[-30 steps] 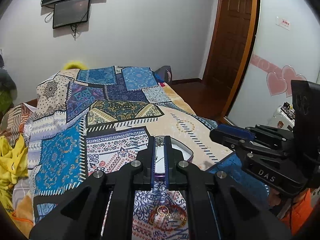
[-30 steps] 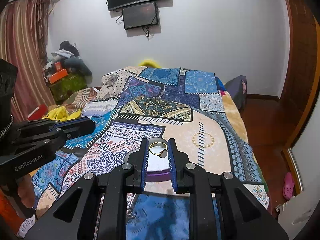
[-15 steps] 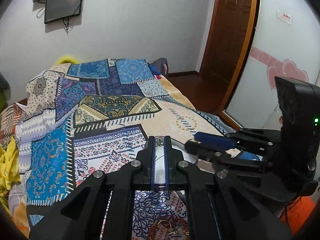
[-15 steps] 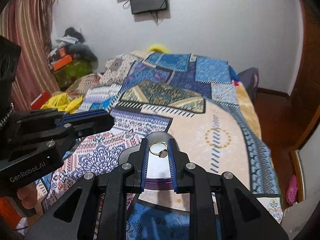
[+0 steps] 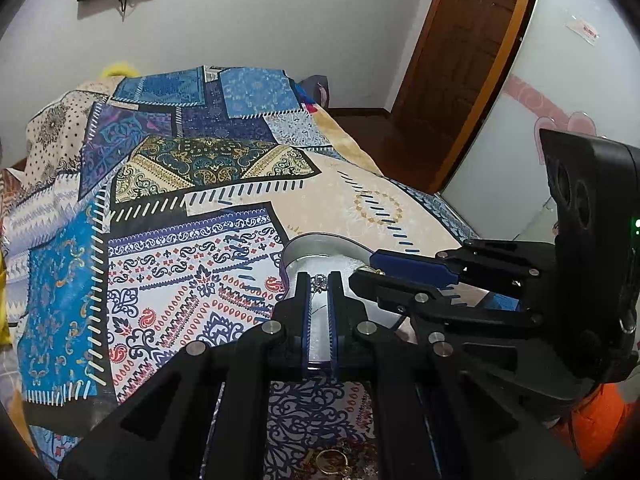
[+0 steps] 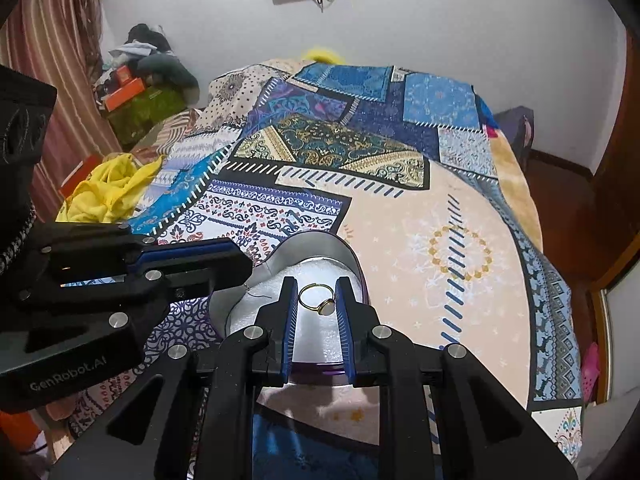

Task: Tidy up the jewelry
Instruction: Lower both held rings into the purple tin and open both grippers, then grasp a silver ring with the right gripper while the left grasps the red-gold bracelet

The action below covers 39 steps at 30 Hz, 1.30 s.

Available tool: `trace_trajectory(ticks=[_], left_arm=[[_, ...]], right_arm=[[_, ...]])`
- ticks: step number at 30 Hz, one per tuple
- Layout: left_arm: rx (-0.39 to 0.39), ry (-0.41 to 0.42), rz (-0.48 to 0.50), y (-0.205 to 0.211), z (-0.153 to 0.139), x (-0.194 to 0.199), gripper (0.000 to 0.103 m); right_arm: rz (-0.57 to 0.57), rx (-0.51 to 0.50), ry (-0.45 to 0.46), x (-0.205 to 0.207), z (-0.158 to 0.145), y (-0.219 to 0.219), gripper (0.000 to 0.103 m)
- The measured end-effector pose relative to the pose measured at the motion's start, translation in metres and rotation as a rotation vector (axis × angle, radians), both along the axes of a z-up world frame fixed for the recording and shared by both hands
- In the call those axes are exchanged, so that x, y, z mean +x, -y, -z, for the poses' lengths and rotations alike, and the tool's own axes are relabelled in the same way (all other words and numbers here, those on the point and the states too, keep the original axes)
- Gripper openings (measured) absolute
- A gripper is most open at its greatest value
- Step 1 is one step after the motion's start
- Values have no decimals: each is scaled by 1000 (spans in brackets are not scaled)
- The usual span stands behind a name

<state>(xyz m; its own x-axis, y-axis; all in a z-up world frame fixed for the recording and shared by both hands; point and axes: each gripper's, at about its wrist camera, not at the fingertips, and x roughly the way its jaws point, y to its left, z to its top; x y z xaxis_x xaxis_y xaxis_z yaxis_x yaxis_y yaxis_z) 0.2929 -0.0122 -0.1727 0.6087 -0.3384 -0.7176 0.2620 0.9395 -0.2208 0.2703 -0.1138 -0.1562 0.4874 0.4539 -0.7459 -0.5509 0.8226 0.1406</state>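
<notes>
— What is each claw doing?

— The right claw [image 6: 318, 300] pinches a gold ring [image 6: 316, 300] between its blue pads, holding it over the white padded inside of an open silver tin [image 6: 320, 250]. The left claw [image 5: 319, 282] is pressed nearly together on a small silver ornament [image 5: 319, 280], also above the tin.

— Where does the tin sit?

— On the patchwork bedspread [image 6: 400, 240], toward the near end of the bed, closer to its right edge.

— Is there other jewelry?

— Yes, a small heap of gold jewelry [image 5: 332, 460] lies on the bedspread at the near edge, just beneath the left claw's body, partly hidden by it. What the pieces are, I cannot tell.
</notes>
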Motion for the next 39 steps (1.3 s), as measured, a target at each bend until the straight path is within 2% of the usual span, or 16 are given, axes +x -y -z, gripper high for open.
trace_trajectory(ticks=[7,12,20,25,29,33,39], left_arm=[[14,-6,8,0,3,2,6],[43,22,-14,0,-2,-1,7],[90,52,-37,-1,-16,-17,9],[103,70,-46,-2,-28,-31,22],[110,90,-54,-4,-39,-46,30],[115,99,-62,-5,-48,-62,38],[125,83,-75,-10,-52,-85,40]], right_arm=[[-10,-11,1,0,0,-1,17],[-14,-10,-32,3,1,-2,17],[5,-5,-11,-5,-11,3,18],[22,5,14,-16,-26,8,18],[37,15,43,-30,-40,12,28],[48,17,74,-45,-52,17,29],[57,8,103,-64,-58,20,29]])
